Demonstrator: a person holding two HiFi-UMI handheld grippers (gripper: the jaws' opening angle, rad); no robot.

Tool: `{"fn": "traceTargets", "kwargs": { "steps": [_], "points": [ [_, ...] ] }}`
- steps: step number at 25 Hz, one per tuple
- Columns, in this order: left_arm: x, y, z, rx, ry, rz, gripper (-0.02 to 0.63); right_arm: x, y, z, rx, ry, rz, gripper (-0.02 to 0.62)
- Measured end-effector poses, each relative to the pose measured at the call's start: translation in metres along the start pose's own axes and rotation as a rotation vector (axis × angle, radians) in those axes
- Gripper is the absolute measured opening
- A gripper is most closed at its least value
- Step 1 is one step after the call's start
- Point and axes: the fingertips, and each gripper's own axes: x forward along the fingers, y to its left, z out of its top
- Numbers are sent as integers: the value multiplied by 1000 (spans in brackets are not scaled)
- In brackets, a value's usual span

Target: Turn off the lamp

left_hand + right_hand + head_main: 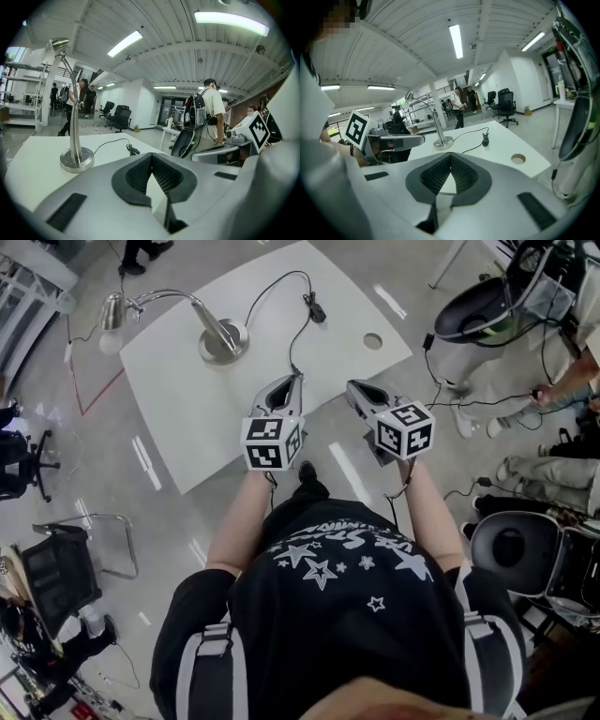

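The white worktop (187,399) lies slantwise in front of the person, who stands at its near edge with both bare forearms stretched forward, side by side and roughly parallel. Each hand is hidden behind its gripper's marker cube, so the grip on the handles can't be seen.

The lamp (222,339) stands on the worktop's far left part. Its round metal base sits flat, and the gooseneck arches leftward so the head hangs out past the left edge. Whether it is lit is hard to judge from here.

The left gripper (296,380) points slightly down, with its tips reaching over the near edge. The right gripper (352,386) tilts a little steeper, with its tips about at that edge, just beside the left one. Both are well short of the lamp. On each, the jaws are clenched together with nothing between them.

A black cord (281,282) loops from the base across the far side to a small dark inline switch (316,310). It then runs back toward the near edge, where the left gripper covers its end. The switch's setting is too small to read.
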Motion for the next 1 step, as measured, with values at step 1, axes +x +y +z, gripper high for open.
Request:
{"fn": "traceTargets", "kwargs": {
  "steps": [1],
  "points": [
    [-1,-2,2,0,-3,-2,11,-2,1,1,-6,-1,0,6]
  ]
}}
